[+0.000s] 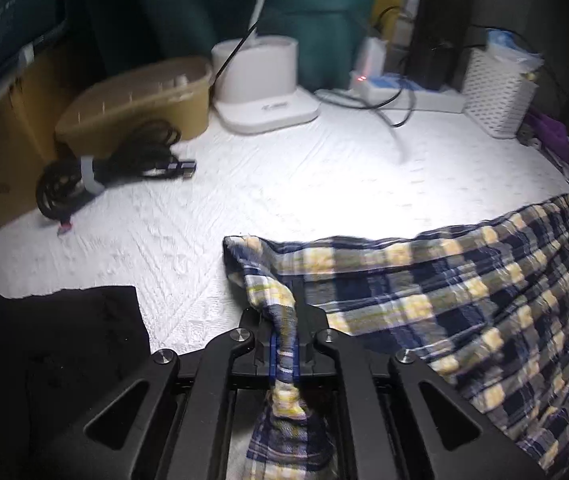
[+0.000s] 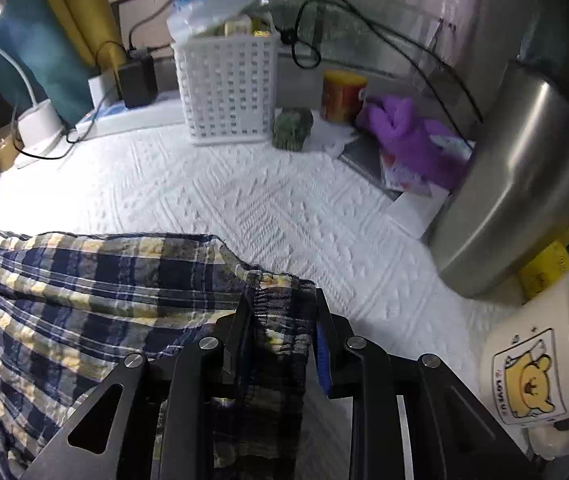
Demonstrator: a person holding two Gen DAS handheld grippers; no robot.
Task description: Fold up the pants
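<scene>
The plaid pants point(image 1: 464, 292) hang stretched between both tools above the white quilted counter point(image 1: 284, 184): the left hand-held gripper point(image 1: 284, 344) is clenched on 1 bunched corner, the right hand-held gripper point(image 2: 280, 344) clamps the gathered waistband. To fold well, keep the top edge taut and level, then lower both ends together, clear of the black cable bundle point(image 1: 96, 172) and the mug point(image 2: 540, 368).

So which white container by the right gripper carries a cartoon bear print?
The white ceramic mug at lower right; the white lattice plastic basket stands farther back, unprinted.
</scene>
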